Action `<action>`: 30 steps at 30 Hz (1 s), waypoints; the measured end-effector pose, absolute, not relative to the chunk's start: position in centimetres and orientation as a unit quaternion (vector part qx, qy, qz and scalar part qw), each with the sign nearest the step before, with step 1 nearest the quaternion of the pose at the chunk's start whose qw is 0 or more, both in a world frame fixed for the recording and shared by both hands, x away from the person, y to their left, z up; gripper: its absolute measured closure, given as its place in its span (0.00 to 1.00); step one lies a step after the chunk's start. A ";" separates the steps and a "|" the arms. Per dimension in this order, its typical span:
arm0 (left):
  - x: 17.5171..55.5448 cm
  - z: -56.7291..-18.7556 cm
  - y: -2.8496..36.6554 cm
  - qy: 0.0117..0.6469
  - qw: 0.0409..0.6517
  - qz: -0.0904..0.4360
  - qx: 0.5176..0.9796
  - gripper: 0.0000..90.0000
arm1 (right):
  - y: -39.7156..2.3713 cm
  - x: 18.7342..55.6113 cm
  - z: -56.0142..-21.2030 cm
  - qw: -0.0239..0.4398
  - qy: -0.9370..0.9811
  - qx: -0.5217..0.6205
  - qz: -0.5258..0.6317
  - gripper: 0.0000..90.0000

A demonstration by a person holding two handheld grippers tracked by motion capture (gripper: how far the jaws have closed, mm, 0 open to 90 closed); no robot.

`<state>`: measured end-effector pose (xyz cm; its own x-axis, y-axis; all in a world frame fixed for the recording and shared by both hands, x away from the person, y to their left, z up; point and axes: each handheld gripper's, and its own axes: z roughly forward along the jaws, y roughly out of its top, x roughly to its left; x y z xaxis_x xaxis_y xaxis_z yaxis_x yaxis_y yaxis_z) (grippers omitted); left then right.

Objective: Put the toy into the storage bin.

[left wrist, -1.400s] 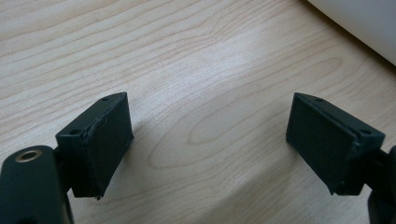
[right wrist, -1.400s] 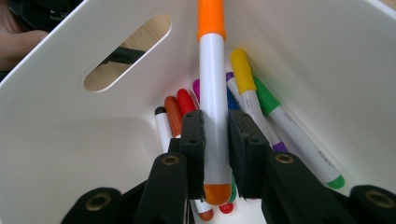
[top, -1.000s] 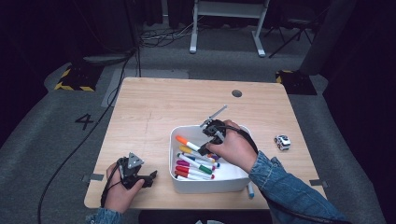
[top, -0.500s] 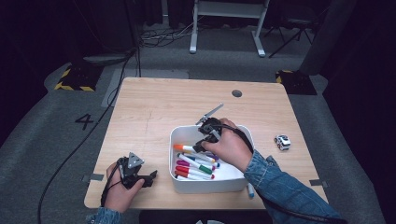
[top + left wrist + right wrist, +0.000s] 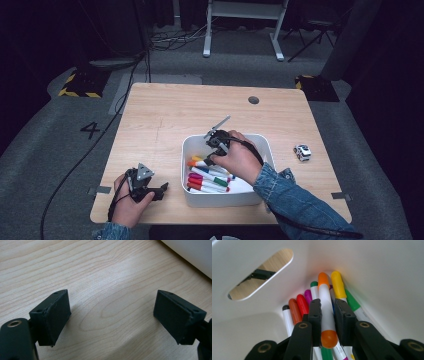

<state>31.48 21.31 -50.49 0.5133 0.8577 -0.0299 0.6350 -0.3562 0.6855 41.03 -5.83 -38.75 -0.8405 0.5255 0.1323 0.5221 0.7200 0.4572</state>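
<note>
The left gripper (image 5: pixel 112 322) held its two black jaws wide apart, nothing between them, just over the pale wood-grain tabletop (image 5: pixel 100 272). A white plastic bin's wall (image 5: pixel 192 252) crossed the upper right corner.

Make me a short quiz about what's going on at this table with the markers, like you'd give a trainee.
1. True or false: the right gripper is shut on the orange marker.
2. Where do the markers lie? A) loose on the table B) in the white bin C) on the floor
3. What stands on the table to the right of the bin?

Key
1. True: its jaws press the marker's barrel from both sides.
2. B
3. A small toy car. The left gripper, by contrast, rests open over bare wood with nothing between its jaws.
</note>
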 end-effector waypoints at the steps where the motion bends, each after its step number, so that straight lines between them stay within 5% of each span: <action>1: 31.5 -50.5 21.3 0.463 0.327 0.170 0.806 0.16 | -5.8 41.0 -39.0 0.006 0.929 0.283 0.239 0.85; 8: 31.5 -50.5 21.3 0.463 0.328 0.170 0.806 0.16 | -5.8 41.0 -39.6 0.009 0.934 0.276 0.225 0.84; 16: 31.5 -50.5 21.3 0.462 0.327 0.170 0.807 0.16 | -7.0 40.4 -38.6 0.023 0.922 0.271 0.276 0.65; 30: 31.7 -50.4 21.3 0.460 0.328 0.168 0.808 0.16 | -15.6 37.5 -33.8 0.049 0.873 0.320 0.365 0.59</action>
<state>31.65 21.34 -50.44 0.5197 0.8538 -0.0301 0.6333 -0.3613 0.6843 37.48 -15.63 -33.78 -0.7908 0.5941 0.1473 0.5222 0.5295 0.6685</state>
